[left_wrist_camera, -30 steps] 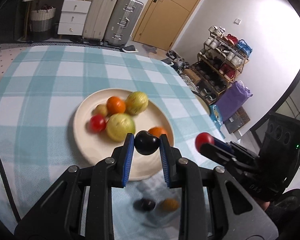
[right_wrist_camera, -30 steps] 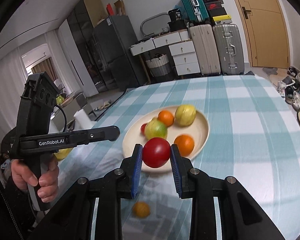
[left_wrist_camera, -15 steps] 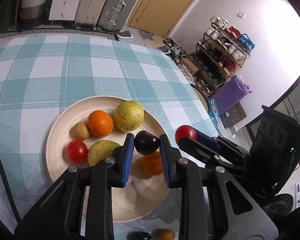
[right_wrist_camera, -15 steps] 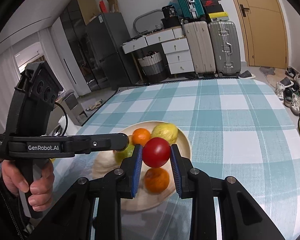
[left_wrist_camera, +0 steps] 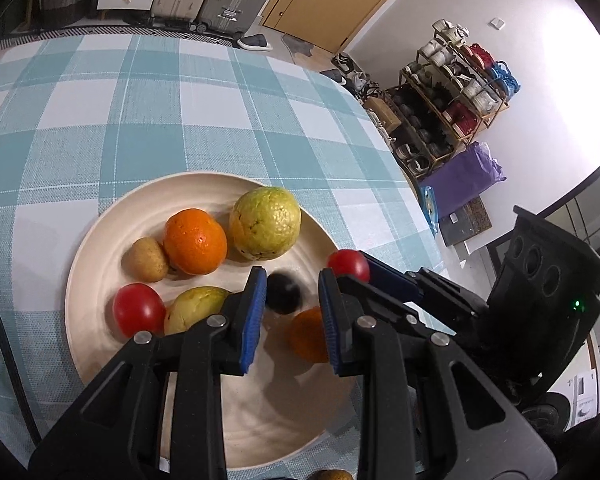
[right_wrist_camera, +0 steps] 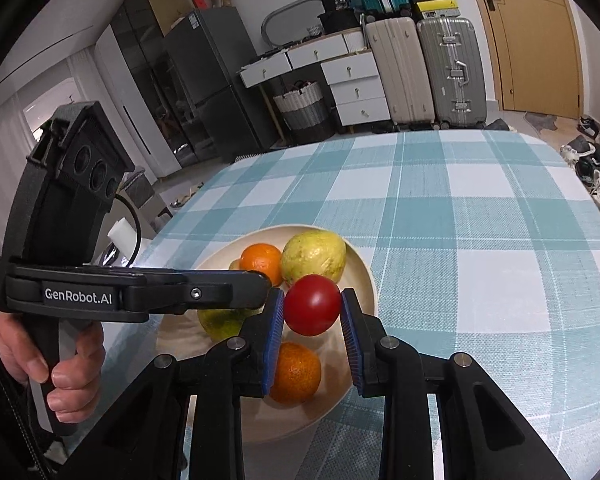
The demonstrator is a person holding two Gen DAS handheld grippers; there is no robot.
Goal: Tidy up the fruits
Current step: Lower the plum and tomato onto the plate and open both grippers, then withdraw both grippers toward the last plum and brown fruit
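1. Plate (left_wrist_camera: 100,240) is set on checked tablecloth (left_wrist_camera: 140,120), fruit loaded.
2. Dark plum (left_wrist_camera: 283,298) is clamped by left gripper (left_wrist_camera: 290,312) above plate.
3. Red tomato (right_wrist_camera: 312,304) is clamped by right gripper (right_wrist_camera: 312,320) over plate.

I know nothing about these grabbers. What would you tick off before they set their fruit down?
1. Right fingers grip the round red tomato on both sides: ok.
2. Left fingers hold the small dark plum: cannot tell. The plum is blurred, with a gap at one finger.
3. Both fruits hang over the round cream plate: ok.
4. Bare plate on the near side to set them on: ok.
5. Room between the two sets of fingers: not ok. Their tips look nearly touching.
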